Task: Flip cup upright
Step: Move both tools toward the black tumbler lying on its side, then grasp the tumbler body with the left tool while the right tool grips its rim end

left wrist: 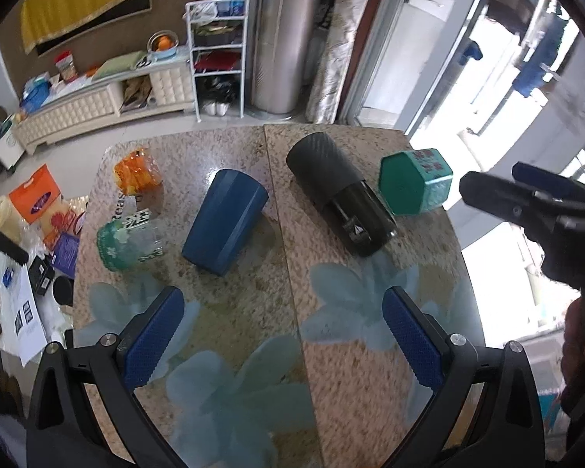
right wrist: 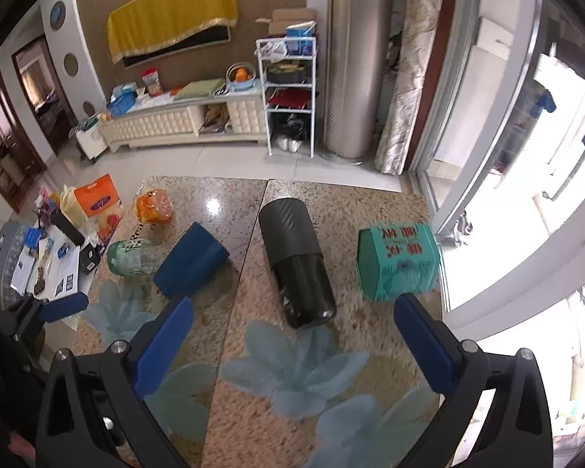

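A granite-patterned table (left wrist: 253,148) with pale blue flower prints carried everything, and the blue cup (left wrist: 225,221) served as the landmark near its middle. That cup lay on its side on the stone, its narrower base pointing away from the cameras and its wider mouth end toward them; in the right wrist view the same blue cup (right wrist: 191,260) lay just left of the table (right wrist: 331,202) seam.

Right of the cup, across the seam, lay a black cylindrical bottle (left wrist: 339,199), also on its side, with a carbon-weave sleeve on its far half; the black cylindrical bottle (right wrist: 296,261) was well apart from the cup. Farther right of the cup sat a green hexagonal box (left wrist: 415,181), tipped so its hexagonal face showed, near the bottle but not visibly touching it. The green hexagonal box (right wrist: 397,261) carried red lettering.

Left of the cup, just beside it, lay a green-and-clear plastic bottle (left wrist: 126,240), and beyond that an orange wrapped packet (left wrist: 136,167).

The left gripper (left wrist: 282,335) hovered above the table on the near side of the cup, its blue-padded jaws wide apart and holding nothing. The right gripper (right wrist: 292,343) hovered likewise near the black bottle, jaws spread and empty.
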